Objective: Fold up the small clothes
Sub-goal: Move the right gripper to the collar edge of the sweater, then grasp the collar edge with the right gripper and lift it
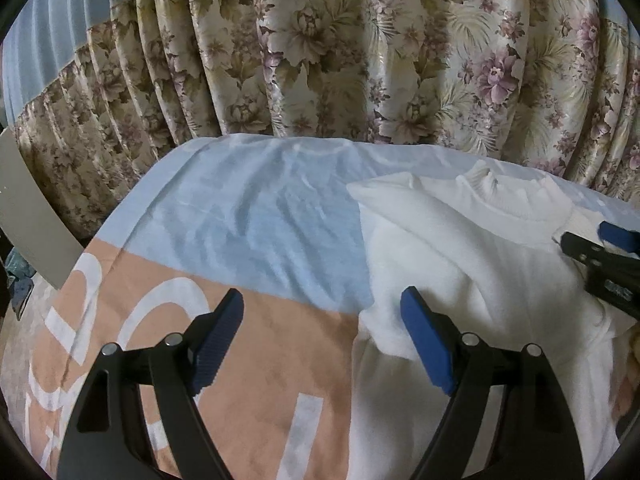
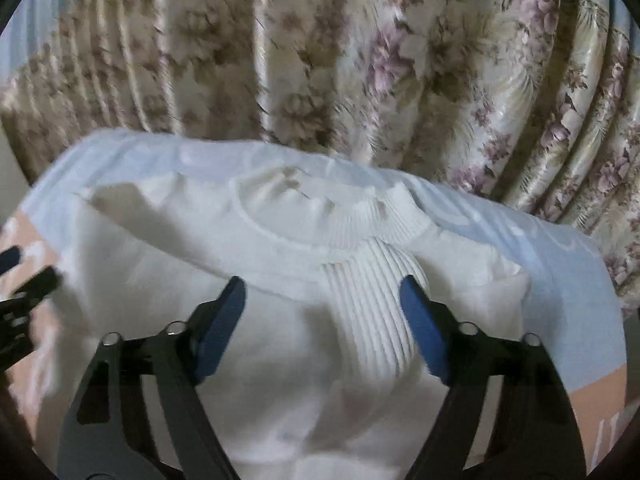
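Between the blue pads of the left gripper (image 1: 322, 314), jaws spread wide, nothing pinched. Hovered over the seam where the white sweater (image 1: 472, 264) met the bedsheet (image 1: 240, 216): right pad (image 1: 426, 344) above the sweater's left edge, left pad (image 1: 218, 338) above the sheet's peach band. Out at 12 o'clock, pale blue sheet, wrinkled, running to the far edge. At 9 o'clock, large white letters printed on the peach. At 2 o'clock, the sweater's ribbed collar (image 1: 516, 200), lying crumpled. At 3 o'clock, the tip of the right gripper (image 1: 600, 248) poking into view over the knit.

Over on the right wrist view, right gripper (image 2: 322, 304) also parted, nothing clamped. Straddled a ribbed cuff (image 2: 368, 312) lying on the sweater's chest (image 2: 160, 272), just below the collar (image 2: 336, 216); right pad (image 2: 424, 328) just beside the ribs, contact impossible to tell; left pad (image 2: 220, 328) clear of them. At 12 o'clock, round neckline, puckered along its far side. At 3 o'clock, pale blue sheet (image 2: 560, 280), then peach lower down. At 9 o'clock, the left gripper's (image 2: 24, 280) tips, blurred, at the sweater's edge. Beyond everything, at 12 o'clock in both views, floral curtain (image 1: 360, 48) hanging in heavy pleats behind the bed.
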Action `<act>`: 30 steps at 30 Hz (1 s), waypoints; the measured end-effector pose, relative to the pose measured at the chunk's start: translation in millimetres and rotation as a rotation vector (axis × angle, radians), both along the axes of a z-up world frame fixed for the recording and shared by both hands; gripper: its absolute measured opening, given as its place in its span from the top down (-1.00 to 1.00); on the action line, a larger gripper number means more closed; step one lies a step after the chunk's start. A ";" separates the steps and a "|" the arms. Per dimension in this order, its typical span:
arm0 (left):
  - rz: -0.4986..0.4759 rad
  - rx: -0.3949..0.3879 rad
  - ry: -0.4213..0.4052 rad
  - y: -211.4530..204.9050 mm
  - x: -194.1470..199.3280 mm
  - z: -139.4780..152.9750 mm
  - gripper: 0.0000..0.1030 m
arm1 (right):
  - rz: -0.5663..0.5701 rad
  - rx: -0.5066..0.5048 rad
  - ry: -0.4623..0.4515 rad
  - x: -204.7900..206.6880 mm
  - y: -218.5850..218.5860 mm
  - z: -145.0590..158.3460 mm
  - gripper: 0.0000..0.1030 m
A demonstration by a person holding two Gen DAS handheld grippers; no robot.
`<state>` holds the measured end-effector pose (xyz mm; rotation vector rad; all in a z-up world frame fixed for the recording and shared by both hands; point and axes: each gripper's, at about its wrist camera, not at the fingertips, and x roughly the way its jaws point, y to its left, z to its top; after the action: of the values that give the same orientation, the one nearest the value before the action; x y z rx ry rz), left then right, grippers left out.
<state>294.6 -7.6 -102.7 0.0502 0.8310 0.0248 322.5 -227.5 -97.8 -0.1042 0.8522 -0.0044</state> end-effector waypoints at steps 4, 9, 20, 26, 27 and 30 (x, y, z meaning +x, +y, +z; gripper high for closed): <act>-0.009 -0.014 0.008 5.6 4.4 -5.4 -0.58 | -0.061 0.011 0.052 20.6 -11.5 -14.7 -0.37; -0.001 -0.042 0.024 13.7 6.3 -13.3 -0.58 | -0.027 -0.022 0.110 29.8 -4.2 -28.7 -0.34; -0.016 -0.042 0.033 15.0 4.3 -10.5 -0.58 | -0.111 0.036 0.058 21.1 -37.4 -17.6 0.82; -0.027 -0.048 0.024 20.7 2.1 -5.9 -0.58 | -0.222 0.090 -0.088 -11.0 -74.8 16.1 0.83; -0.034 -0.063 0.015 22.4 1.6 -2.3 -0.58 | -0.239 0.096 -0.108 -17.1 -81.5 20.4 0.83; -0.044 -0.063 -0.001 21.0 4.6 7.5 -0.58 | -0.315 0.116 -0.176 -38.6 -107.4 33.9 0.83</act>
<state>299.2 13.4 -95.2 0.0095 0.8290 -0.0424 283.9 -334.9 -63.9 0.1383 0.6841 -0.2563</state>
